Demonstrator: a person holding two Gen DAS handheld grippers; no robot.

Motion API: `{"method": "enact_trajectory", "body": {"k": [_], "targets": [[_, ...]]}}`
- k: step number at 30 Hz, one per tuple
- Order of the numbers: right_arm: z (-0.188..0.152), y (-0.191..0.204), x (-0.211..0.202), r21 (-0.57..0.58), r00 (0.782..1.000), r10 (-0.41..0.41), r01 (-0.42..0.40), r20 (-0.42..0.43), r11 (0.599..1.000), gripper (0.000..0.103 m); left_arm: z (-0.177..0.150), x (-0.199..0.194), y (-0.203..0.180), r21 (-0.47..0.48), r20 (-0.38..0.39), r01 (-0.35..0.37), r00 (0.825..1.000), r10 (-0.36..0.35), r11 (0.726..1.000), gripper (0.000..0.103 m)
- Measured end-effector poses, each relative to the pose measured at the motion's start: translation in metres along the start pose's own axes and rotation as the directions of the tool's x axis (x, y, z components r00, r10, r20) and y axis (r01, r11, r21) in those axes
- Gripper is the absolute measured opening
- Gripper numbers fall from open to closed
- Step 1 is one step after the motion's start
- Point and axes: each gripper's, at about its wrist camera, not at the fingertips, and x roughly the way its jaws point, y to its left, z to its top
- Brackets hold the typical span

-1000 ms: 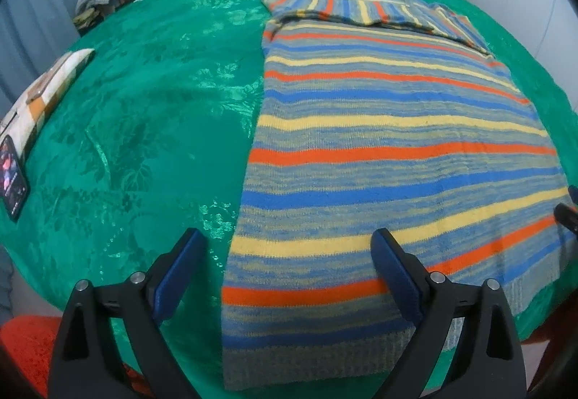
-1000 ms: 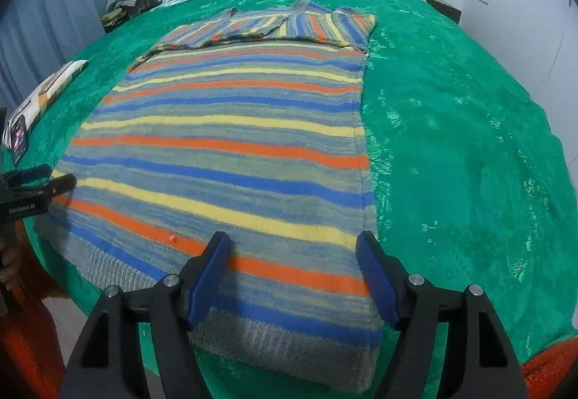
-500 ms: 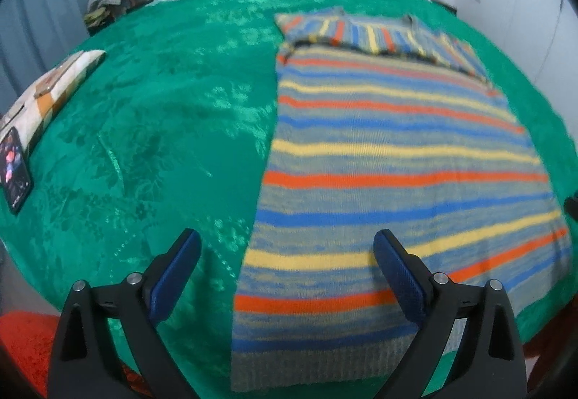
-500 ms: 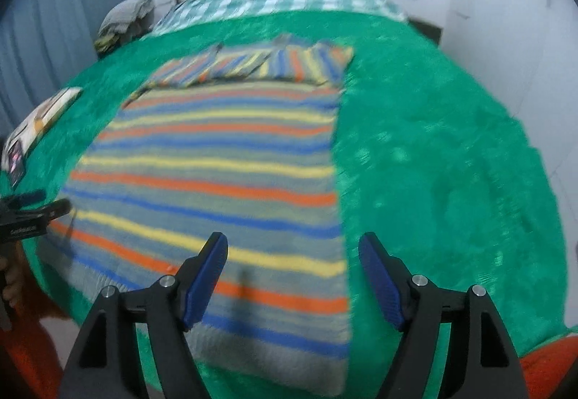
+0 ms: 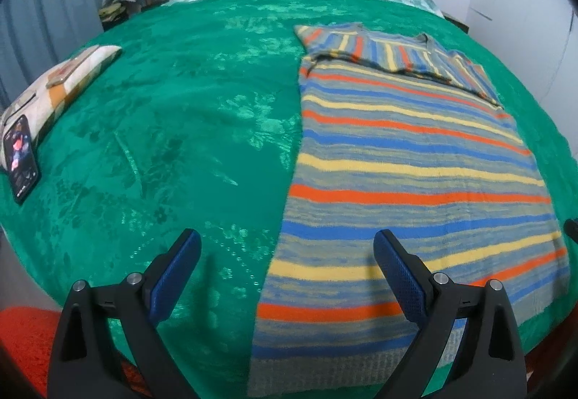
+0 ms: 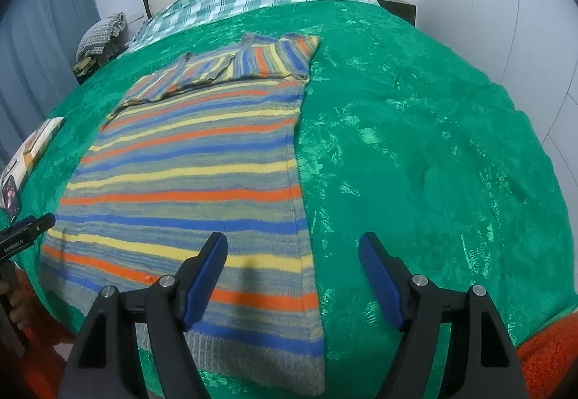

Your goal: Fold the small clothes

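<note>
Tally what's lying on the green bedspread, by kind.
Sweater: 1
Phone: 1
Checked cushion: 1
Total: 3
Both tongs, left and right, hang open, holding nothing.

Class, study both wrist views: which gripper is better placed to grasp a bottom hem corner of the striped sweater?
Neither clearly: left gripper straddles the striped sweater's left edge and right gripper its right edge. Both are open, above the hem corners.
</note>
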Motion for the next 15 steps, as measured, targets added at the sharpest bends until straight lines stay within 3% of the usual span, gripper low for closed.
{"method": "enact_trajectory", "body": {"k": [15], "targets": [[0.002,0.004,0.001,-0.055,0.993,-0.119,0.119,0.013,0.991,0.075,0.000,0.005,0.010,-0.017,-0.009,-0.036,0.999,0.036,0.999,0.097]]}}
